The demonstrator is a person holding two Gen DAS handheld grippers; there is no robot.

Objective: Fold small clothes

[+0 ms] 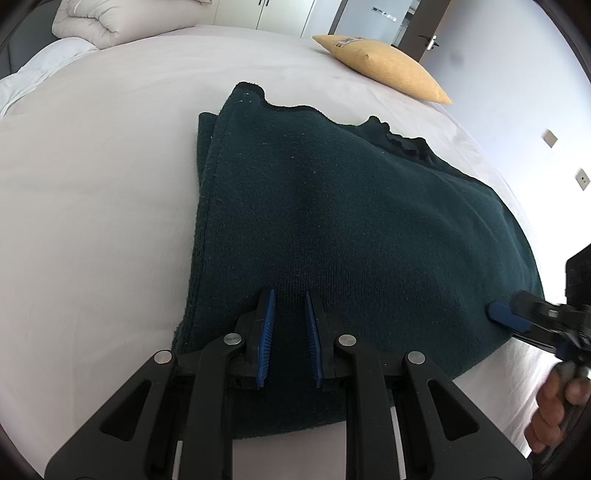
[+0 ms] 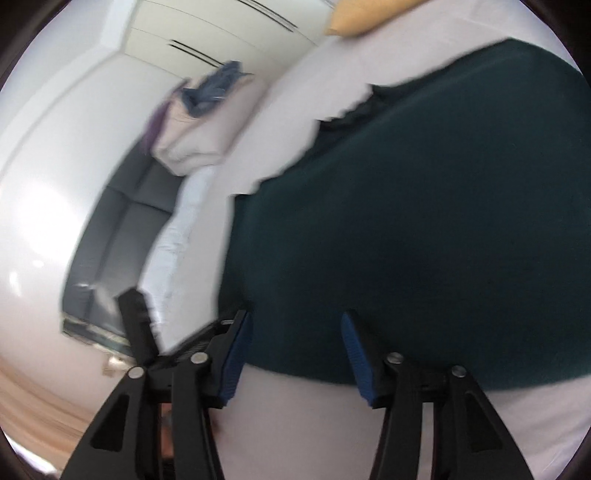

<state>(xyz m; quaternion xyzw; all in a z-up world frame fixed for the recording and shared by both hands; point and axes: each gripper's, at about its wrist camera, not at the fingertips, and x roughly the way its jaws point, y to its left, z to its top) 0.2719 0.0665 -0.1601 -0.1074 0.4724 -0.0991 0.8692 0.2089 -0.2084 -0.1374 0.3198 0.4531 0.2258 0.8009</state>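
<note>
Garment: dark green knit sweater (image 1: 351, 229) lies folded on the white bed sheet (image 1: 92, 184); I see its near edge under both of my grippers.
Left gripper (image 1: 290, 295): jaws stand a little apart, nothing pinched between them; blue pads (image 1: 267, 332) hover over the near hem of the sweater.
Right gripper (image 2: 295, 321): jaws spread wide, nothing between them, at the near hem of the sweater.
Only in left view: yellow pillow (image 1: 388, 66) at the far right of the bed, folded duvet (image 1: 110, 18) at the far left, and the blue tip of my right gripper at the right corner of the sweater, with my right hand (image 1: 554, 410) behind it.
Only in right view: blurred picture; a dark grey headboard (image 2: 122, 221) and what may be blue clothes (image 2: 214, 88) on a pale pile.
Edges: left side of the sweater is a doubled fold; the far edge is wavy.
Open room: wide bare sheet to the left and beyond the sweater.
</note>
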